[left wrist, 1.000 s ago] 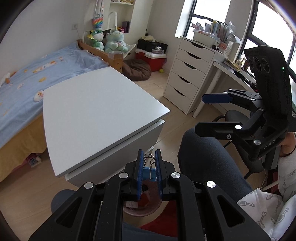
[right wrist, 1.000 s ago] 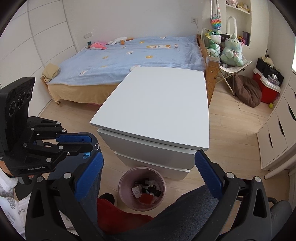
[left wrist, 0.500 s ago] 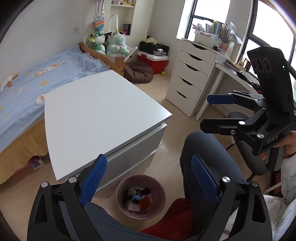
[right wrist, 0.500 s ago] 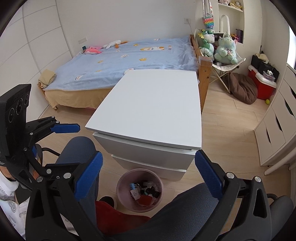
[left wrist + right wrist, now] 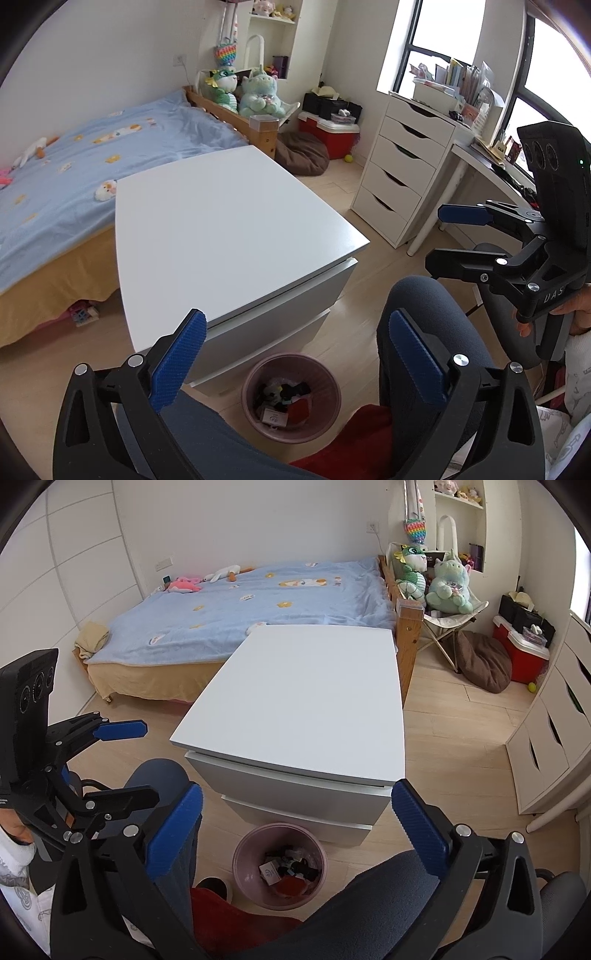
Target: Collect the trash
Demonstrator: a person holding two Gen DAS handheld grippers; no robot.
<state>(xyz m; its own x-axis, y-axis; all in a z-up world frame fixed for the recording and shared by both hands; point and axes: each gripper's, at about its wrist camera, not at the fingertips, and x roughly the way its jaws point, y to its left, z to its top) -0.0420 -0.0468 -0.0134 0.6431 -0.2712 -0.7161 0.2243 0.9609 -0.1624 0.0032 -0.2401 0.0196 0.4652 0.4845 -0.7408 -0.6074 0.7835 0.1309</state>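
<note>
Left wrist view: the left gripper (image 5: 293, 363) is seen spread wide, its jaws having just been opening, nothing between them. A pink bin (image 5: 317, 373) holding trash (image 5: 284, 402) is seen on the floor below, beside a white drawer unit (image 5: 229, 221). The right gripper (image 5: 295, 829) is likewise held spread and empty.

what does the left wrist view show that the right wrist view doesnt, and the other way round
Only the left wrist view: the window desk with books, and the right gripper seen from the side, open.

Only the right wrist view: the bed's far end with a pink toy, and the left gripper seen from the side, open.

Both: the white table, the pink trash bin with trash inside, the plush toys and the red cooler.
</note>
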